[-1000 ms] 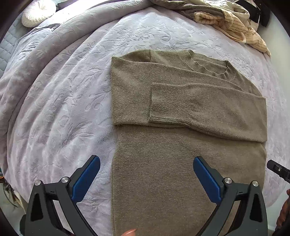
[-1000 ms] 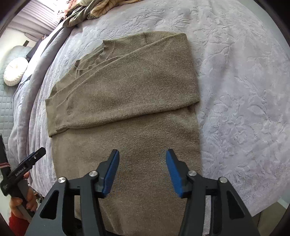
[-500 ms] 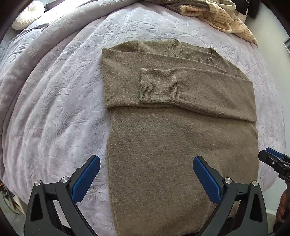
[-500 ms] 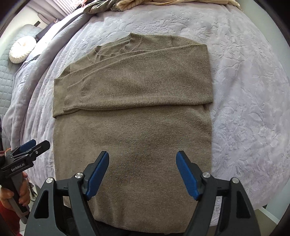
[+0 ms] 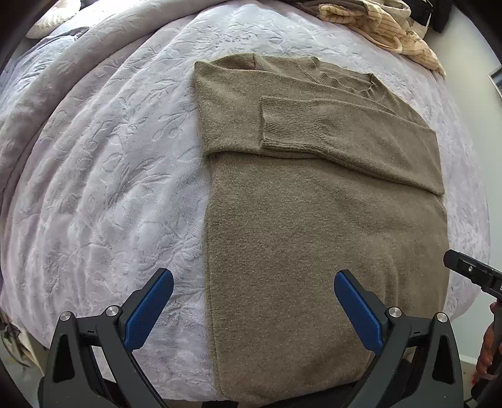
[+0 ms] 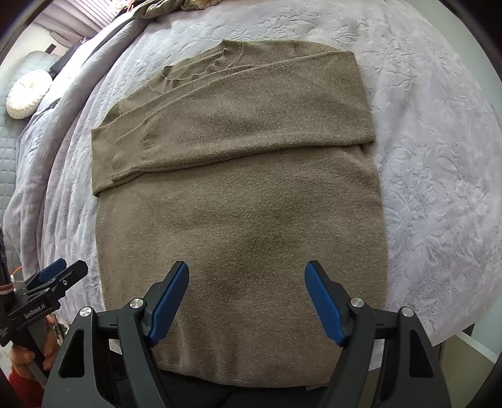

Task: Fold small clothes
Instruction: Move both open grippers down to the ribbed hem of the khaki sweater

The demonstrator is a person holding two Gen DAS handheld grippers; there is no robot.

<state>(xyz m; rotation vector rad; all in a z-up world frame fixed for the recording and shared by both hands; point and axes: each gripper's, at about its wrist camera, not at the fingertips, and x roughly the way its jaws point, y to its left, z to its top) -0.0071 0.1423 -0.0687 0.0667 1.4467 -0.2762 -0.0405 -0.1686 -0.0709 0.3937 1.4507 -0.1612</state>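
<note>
Left wrist view: olive sweater (image 5: 323, 226) flat on the lavender bedspread (image 5: 103, 175), neckline at the far end, hem at the near bed edge. Both sleeves already folded across the chest, ribbed cuff (image 5: 288, 124) of the top sleeve lying short of the sweater's left side. Left gripper (image 5: 252, 307) hovering over the hem area, jaws spread wide, holding nothing; left blue pad over bare bedspread, right pad over the sweater. Tip of the right gripper (image 5: 470, 273) poking in beside the sweater's lower right edge, mostly cut off by the frame. Striped cream garment (image 5: 386, 28) bunched on the bed beyond the neckline, well apart from the sweater.

Right wrist view: same sweater (image 6: 238, 201), sleeves stacked in a band below the collar. Right gripper (image 6: 248, 301) above the lower body panel, jaws released, empty. Left gripper (image 6: 53, 276) visible off the sweater's lower left corner. Round white cushion (image 6: 26, 94) far off past the sweater's left shoulder.

Progress estimate: sleeve folds done; body fold, hem up toward the collar, not yet done, likely one more fold after. No hem grasp yet.

Hard to see: hem edge partly behind the gripper bodies in both views; lower sleeve cuff buried under the top sleeve; bed edge and floor below the hem lost in shadow.
</note>
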